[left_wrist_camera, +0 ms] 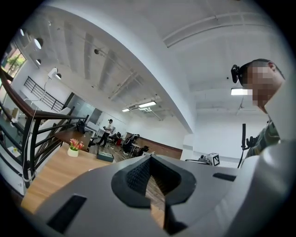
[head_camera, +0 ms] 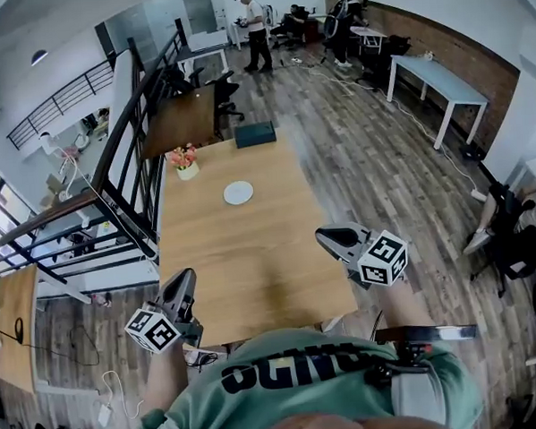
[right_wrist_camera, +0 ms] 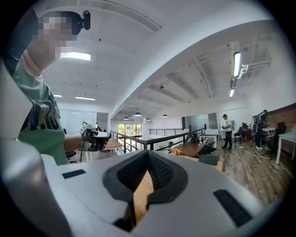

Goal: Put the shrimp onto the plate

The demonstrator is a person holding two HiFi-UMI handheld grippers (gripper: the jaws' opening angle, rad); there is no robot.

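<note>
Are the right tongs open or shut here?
Shut: the right tongs show tips touching in the right gripper view, nothing held between them.

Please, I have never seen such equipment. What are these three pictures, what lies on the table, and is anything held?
There is no robot here: a person holds a hand tool in each hand. The head view comes from a camera on the person's head, looking down. The two gripper views come from cameras riding on each tool. The left tongs and the right tongs are both closed and hold nothing. The wooden table carries a white plate, a pot of flowers and a dark box. I can find no shrimp in any picture.
</note>
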